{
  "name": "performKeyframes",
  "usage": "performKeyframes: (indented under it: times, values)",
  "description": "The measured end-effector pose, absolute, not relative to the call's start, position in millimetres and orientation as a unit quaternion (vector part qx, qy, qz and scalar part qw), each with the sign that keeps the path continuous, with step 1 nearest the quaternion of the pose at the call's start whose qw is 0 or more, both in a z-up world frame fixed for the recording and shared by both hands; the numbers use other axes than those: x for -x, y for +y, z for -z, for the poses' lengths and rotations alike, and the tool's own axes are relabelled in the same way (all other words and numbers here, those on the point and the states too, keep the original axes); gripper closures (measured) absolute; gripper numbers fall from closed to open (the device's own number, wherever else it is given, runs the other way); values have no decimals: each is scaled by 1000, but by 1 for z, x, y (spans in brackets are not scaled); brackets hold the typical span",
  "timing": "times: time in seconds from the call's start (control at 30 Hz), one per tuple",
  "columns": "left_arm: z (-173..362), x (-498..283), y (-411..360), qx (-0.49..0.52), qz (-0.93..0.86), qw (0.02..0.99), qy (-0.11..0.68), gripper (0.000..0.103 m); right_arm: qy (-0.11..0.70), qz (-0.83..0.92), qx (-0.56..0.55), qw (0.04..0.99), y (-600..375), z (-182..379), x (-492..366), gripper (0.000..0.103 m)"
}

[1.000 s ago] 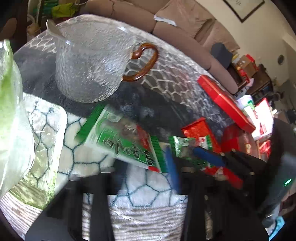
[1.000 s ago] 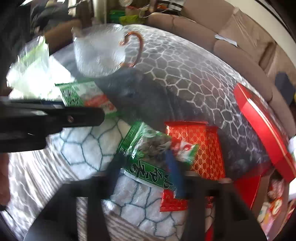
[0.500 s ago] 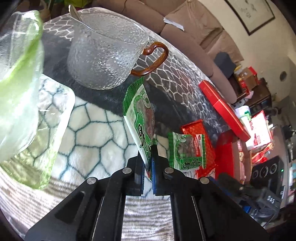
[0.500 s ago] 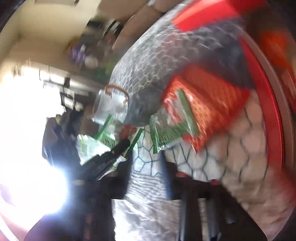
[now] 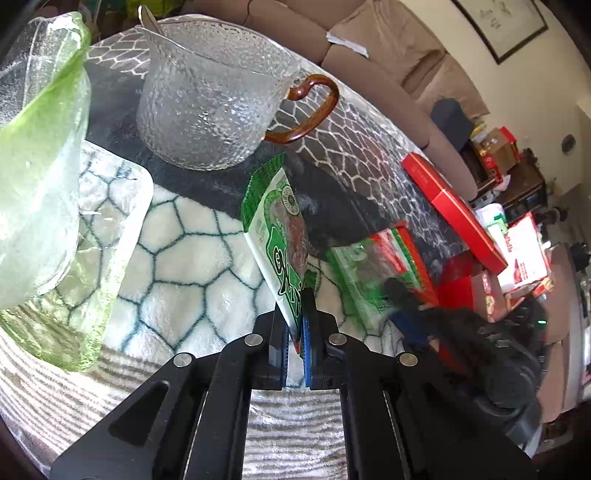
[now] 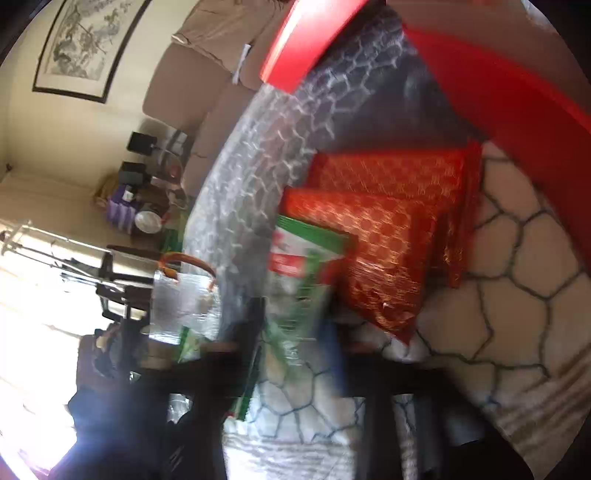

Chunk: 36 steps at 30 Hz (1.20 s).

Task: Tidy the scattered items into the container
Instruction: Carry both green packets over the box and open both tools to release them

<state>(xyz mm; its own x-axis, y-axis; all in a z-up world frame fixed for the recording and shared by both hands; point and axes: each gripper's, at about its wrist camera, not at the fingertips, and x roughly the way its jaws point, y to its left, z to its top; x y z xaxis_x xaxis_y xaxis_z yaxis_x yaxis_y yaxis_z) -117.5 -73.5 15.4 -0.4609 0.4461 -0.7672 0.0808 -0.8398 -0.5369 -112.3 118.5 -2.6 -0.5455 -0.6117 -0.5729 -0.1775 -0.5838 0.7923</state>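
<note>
The clear glass bowl (image 5: pixel 210 107) with an amber handle holds only a spoon (image 5: pixel 147 18), while just in front of it the left gripper (image 5: pixel 295 325) clenches a green snack packet (image 5: pixel 280 236) upright above the desk (image 5: pixel 192 266); the blurred right gripper (image 6: pixel 291 343) straddles another green packet (image 6: pixel 295 295), its fingers' grip unclear.

The snack packet (image 5: pixel 277 236) at frame centre is green and white with red. The blanket (image 5: pixel 192 266) shows white hexagons outlined dark green. The textured clear glass cup (image 5: pixel 210 107) has an amber handle (image 5: pixel 314 110). Two foil pouches (image 6: pixel 388 229) carry a red-gold lattice.
</note>
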Motion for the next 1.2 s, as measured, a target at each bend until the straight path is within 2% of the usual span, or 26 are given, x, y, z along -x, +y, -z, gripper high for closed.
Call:
performKeyframes:
  times: [0.2, 0.37, 0.53, 0.67, 0.83, 1.0, 1.2]
  values:
    - [-36, 111, -73, 490, -819, 143, -262, 97, -396, 785, -445, 171, 121, -22, 108, 96]
    - [-81, 93, -55, 467, -833, 174, -241, 97, -351, 798, -436, 223, 145, -75, 93, 96]
    - [-116, 75, -5, 469, -831, 222, -201, 97, -312, 817, -422, 240, 223, -143, 76, 96]
    - [-131, 78, 59, 485, -816, 262, -175, 97, -294, 835, -419, 202, 315, -176, 65, 96]
    - [-130, 82, 152, 513, -788, 306, -152, 97, -314, 837, -424, 145, 402, -165, 62, 96]
    - [-119, 89, 222, 536, -780, 309, -95, 97, -332, 834, -428, 109, 454, -141, 68, 96]
    - [-84, 104, 242, 575, -771, 271, -44, 97, -284, 832, -467, 93, 462, -113, 95, 96]
